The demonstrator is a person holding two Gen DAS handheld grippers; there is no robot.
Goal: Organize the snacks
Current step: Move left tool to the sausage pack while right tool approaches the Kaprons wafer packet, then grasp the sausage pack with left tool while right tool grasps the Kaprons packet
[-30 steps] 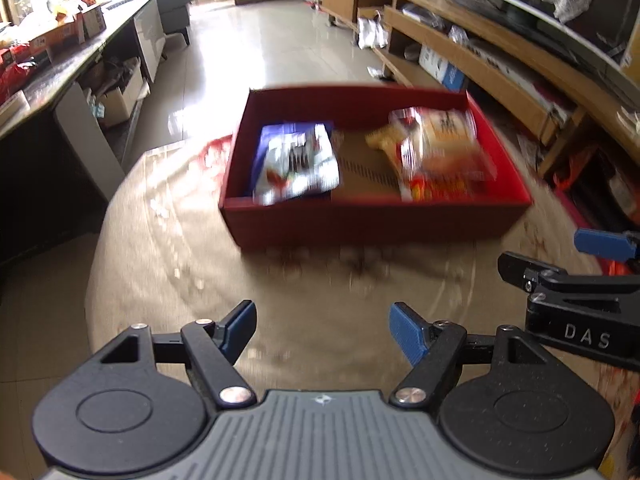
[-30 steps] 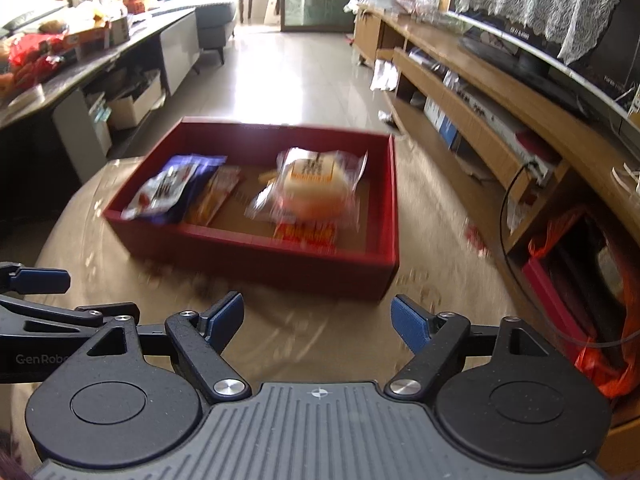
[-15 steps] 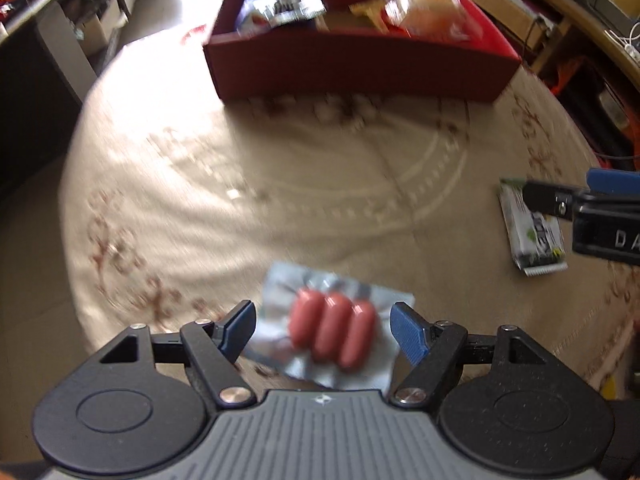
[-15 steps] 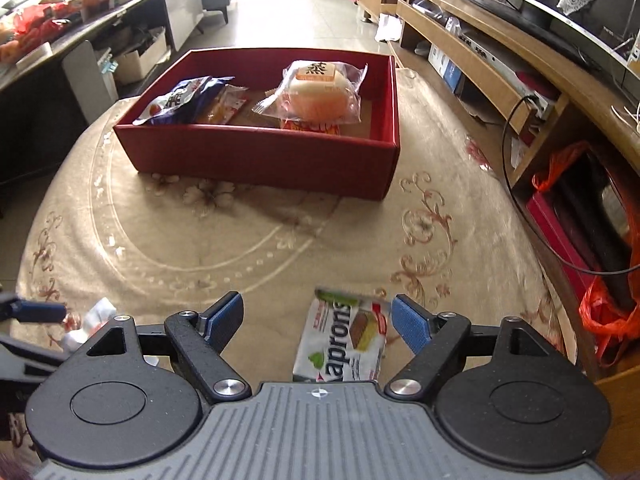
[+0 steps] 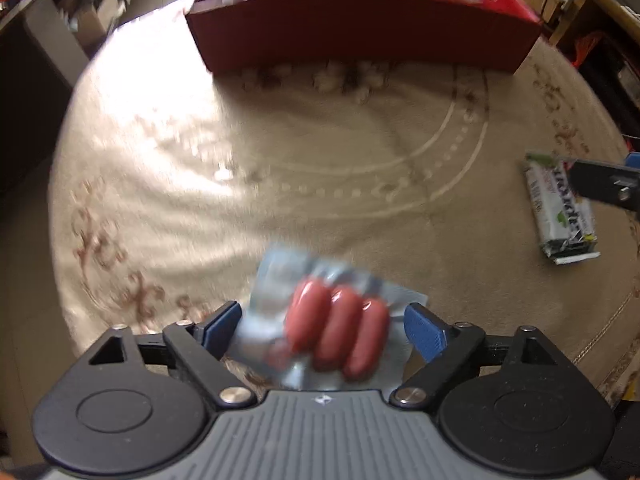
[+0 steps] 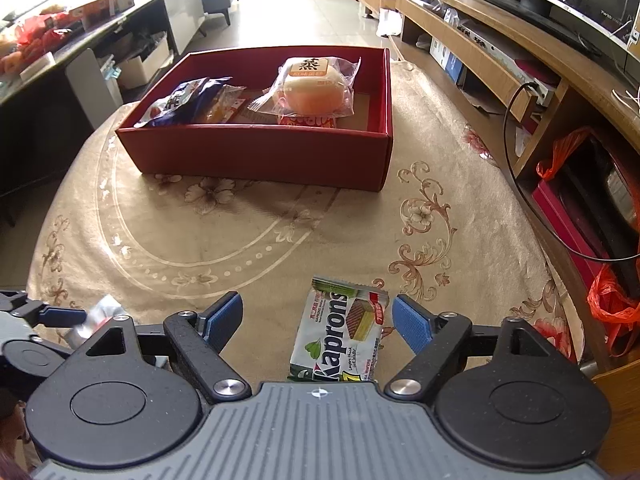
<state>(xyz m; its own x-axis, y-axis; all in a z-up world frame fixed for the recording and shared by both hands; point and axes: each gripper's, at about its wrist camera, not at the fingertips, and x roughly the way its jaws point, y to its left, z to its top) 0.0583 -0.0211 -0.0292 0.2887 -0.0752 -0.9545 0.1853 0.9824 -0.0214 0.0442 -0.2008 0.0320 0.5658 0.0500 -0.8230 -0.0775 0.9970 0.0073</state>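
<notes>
A clear pack of three red sausages (image 5: 336, 332) lies on the beige patterned tablecloth between the blue pads of my left gripper (image 5: 323, 328). Its jaws are opening, and the pads stand clear of the pack. A white-and-green Kaprons wafer pack (image 6: 340, 332) lies flat between the spread pads of my right gripper (image 6: 317, 320), untouched; the same wafer pack (image 5: 560, 208) shows at the right in the left wrist view. The red box (image 6: 260, 148) at the far side of the table holds a wrapped bun (image 6: 312, 84), a blue snack bag (image 6: 184, 100) and other packets.
The round table drops off at the left and right edges. A long wooden TV shelf (image 6: 500, 60) runs along the right, with an orange plastic bag (image 6: 612, 300) low beside it. A dark cluttered counter (image 6: 60, 40) stands at the left. My left gripper's finger (image 6: 52, 316) shows at the right wrist view's left edge.
Both grippers tipped downward from facing the red box to the table. The sausage pack came between the left pads and the wafer pack between the right. The left pads spread wider.
</notes>
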